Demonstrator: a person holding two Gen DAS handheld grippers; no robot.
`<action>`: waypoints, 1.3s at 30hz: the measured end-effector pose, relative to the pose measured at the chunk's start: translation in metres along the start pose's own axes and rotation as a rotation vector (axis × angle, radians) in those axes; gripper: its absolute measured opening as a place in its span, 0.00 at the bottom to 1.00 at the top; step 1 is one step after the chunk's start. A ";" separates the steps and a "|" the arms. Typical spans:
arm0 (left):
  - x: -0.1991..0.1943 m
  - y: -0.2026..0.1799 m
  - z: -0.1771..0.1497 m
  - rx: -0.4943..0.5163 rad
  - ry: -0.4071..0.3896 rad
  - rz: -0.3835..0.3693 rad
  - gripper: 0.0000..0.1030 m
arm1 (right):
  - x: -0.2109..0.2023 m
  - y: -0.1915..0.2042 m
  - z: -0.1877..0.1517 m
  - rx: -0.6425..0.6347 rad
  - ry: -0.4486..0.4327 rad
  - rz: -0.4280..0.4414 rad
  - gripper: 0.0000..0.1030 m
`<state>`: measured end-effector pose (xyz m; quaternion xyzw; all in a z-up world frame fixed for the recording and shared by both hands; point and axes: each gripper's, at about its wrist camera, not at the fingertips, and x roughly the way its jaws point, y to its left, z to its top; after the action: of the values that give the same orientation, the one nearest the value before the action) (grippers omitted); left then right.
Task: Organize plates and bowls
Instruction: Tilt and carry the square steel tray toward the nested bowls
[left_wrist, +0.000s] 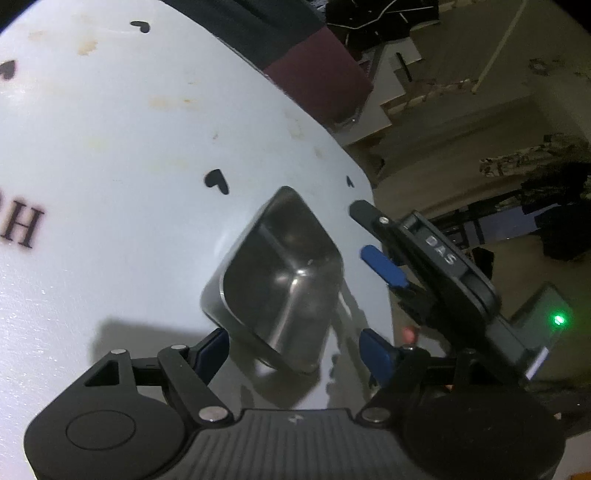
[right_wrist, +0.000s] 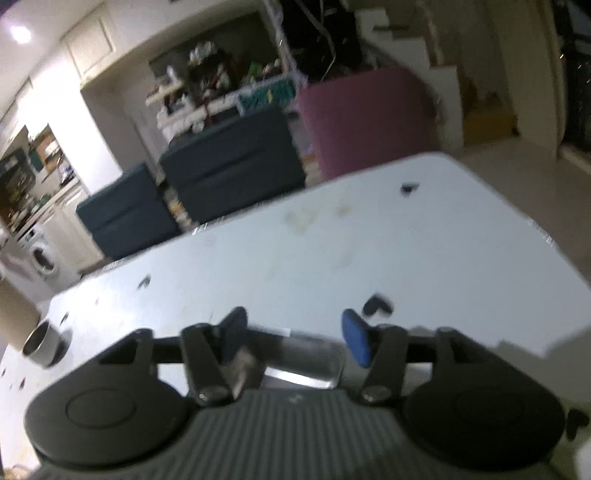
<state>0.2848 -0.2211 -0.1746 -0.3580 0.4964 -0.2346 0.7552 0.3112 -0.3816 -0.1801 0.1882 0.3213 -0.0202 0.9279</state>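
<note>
A square steel bowl (left_wrist: 280, 280) sits upright on the white table (left_wrist: 110, 147), corner toward me. My left gripper (left_wrist: 295, 350) is open, and the bowl's near corner lies between its fingers. The left fingertip (left_wrist: 216, 345) is at the bowl's edge, while the blue right pad (left_wrist: 375, 354) stands apart from it. My right gripper (left_wrist: 373, 236) comes in from the right, its fingertips just off the bowl's right corner. In the blurred right wrist view, the right gripper (right_wrist: 295, 332) is open and the steel bowl (right_wrist: 303, 356) shows low between its fingers.
A small round steel cup (right_wrist: 44, 343) stands at the table's left, beside a brown cardboard object (right_wrist: 13, 314). The table edge (left_wrist: 384, 258) runs close to the right of the bowl. Dark blue sofas (right_wrist: 229, 166) and a maroon seat (right_wrist: 365, 118) stand beyond the table.
</note>
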 end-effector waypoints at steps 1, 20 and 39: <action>0.000 0.000 0.000 -0.002 0.000 -0.008 0.75 | 0.002 -0.003 0.001 0.016 -0.001 0.004 0.65; -0.012 0.020 0.032 -0.025 -0.089 -0.040 0.76 | 0.017 -0.018 -0.004 0.023 0.233 0.150 0.54; -0.015 0.013 0.046 0.211 -0.114 0.206 0.45 | 0.002 0.020 -0.008 -0.115 0.260 0.105 0.38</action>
<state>0.3207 -0.1880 -0.1648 -0.2364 0.4595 -0.1860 0.8357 0.3111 -0.3594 -0.1802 0.1521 0.4292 0.0714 0.8874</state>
